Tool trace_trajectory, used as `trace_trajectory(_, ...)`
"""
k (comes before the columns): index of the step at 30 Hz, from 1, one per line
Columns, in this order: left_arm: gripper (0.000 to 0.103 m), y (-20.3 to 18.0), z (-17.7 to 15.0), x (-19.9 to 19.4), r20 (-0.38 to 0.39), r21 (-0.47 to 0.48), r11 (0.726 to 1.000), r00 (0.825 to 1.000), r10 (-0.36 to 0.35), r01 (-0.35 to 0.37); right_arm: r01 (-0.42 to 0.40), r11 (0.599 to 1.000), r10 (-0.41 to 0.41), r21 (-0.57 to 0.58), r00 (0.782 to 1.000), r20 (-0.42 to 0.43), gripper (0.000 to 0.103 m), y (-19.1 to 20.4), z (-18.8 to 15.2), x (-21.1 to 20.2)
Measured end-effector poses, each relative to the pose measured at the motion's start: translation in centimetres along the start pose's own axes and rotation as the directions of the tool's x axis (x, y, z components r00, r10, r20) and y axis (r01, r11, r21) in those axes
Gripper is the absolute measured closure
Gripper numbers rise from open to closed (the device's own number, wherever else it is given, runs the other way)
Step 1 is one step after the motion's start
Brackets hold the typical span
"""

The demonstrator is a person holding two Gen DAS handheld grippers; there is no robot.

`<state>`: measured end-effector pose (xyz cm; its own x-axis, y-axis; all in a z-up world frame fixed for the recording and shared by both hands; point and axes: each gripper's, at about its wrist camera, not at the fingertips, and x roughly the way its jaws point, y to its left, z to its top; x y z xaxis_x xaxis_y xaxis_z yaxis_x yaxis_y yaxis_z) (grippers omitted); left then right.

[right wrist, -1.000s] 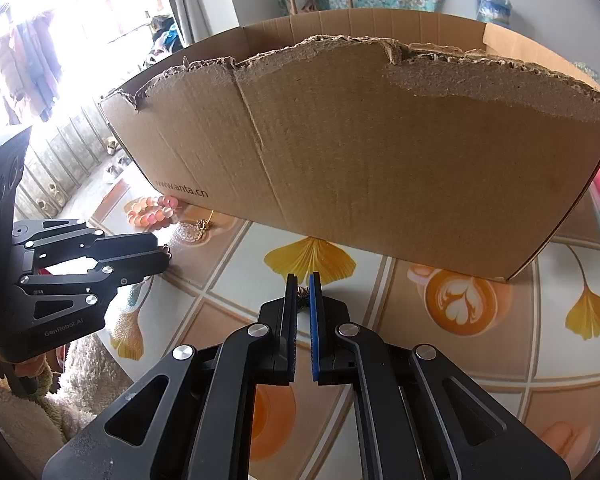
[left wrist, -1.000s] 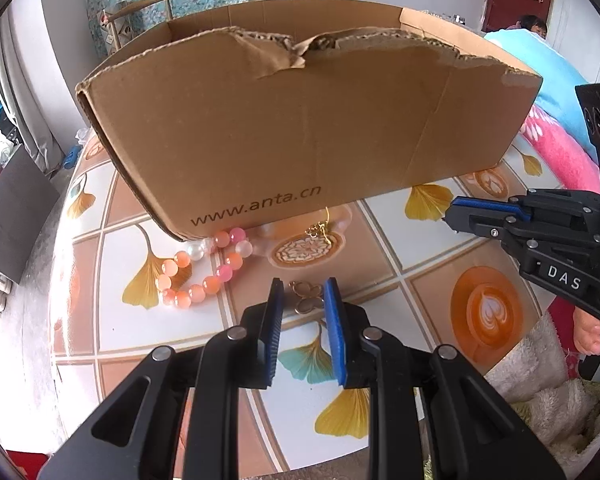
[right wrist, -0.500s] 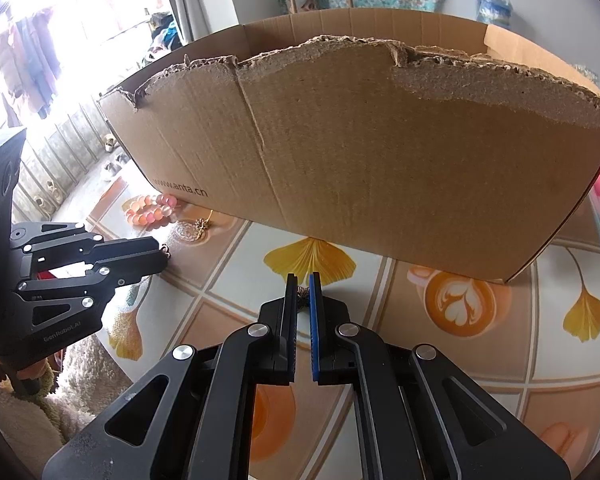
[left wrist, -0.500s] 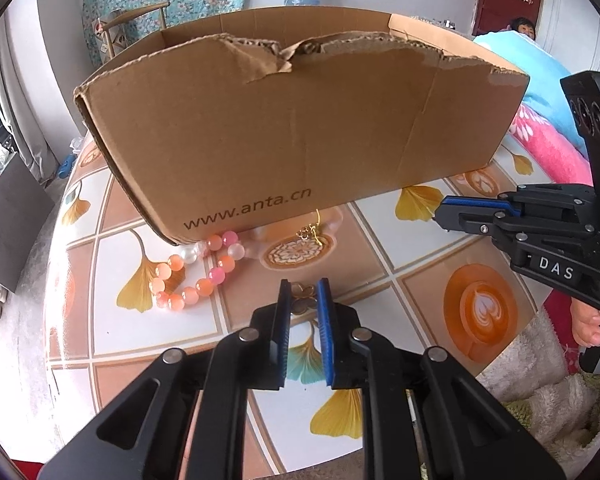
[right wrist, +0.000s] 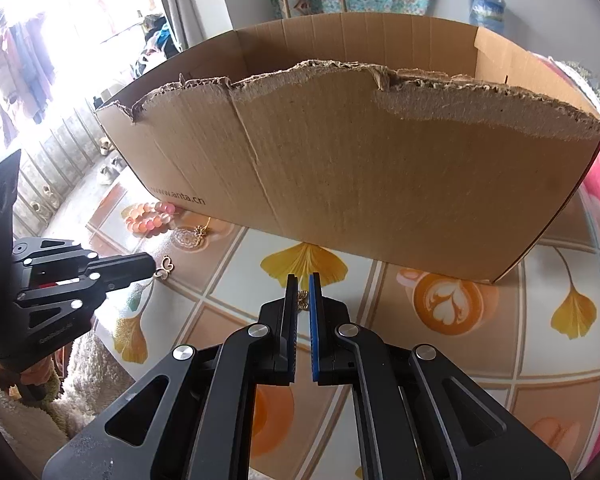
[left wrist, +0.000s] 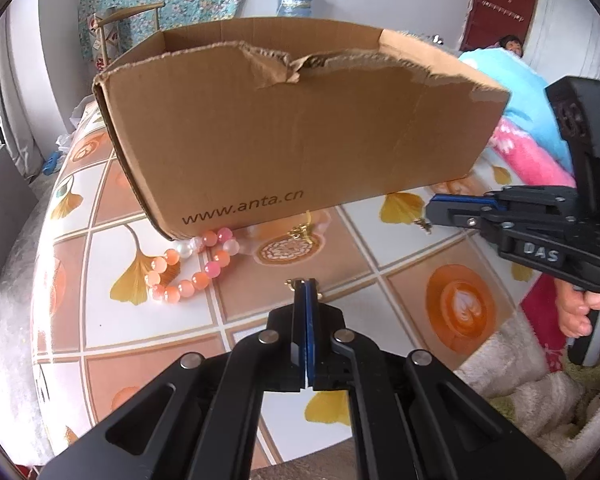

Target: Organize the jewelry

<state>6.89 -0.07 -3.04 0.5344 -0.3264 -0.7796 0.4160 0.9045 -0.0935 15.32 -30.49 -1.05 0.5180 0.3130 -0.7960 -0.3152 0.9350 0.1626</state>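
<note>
My left gripper has its jaws closing tight on a small gold butterfly earring, whose ends poke out on both sides of the pads, just above the table. In front of the box my right gripper is shut on another small gold earring, pinched between its pads. A pink and orange bead bracelet lies by the left corner of the torn cardboard box. A gold pendant piece rests on the table against the box's front wall.
The round table carries a cloth printed with ginkgo leaves and coffee cups. A pink and blue blanket lies to the right. A fuzzy cloth sits at the near edge. A person's hand grips the right tool.
The left jaws have closed from a finger-wide gap onto the gold earring that lay between them on the table. The right gripper has not moved.
</note>
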Motion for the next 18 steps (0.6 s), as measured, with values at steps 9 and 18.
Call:
trace_trajectory(9, 0.098, -0.3, -0.3, -0.3, 0.009, 0.002, 0.999, 0.999, -0.039, 0.039, 0.023, 1.000, -0.023, 0.016, 1.000, 0.016, 0.097, 0.6, -0.2, -0.6)
trace_trajectory(18, 0.089, -0.4, -0.7, -0.3, 0.027, 0.028, 1.000, 1.000, -0.006, 0.005, 0.006, 0.997, -0.007, 0.071, 1.000, 0.015, 0.091, 0.4, -0.1, -1.2)
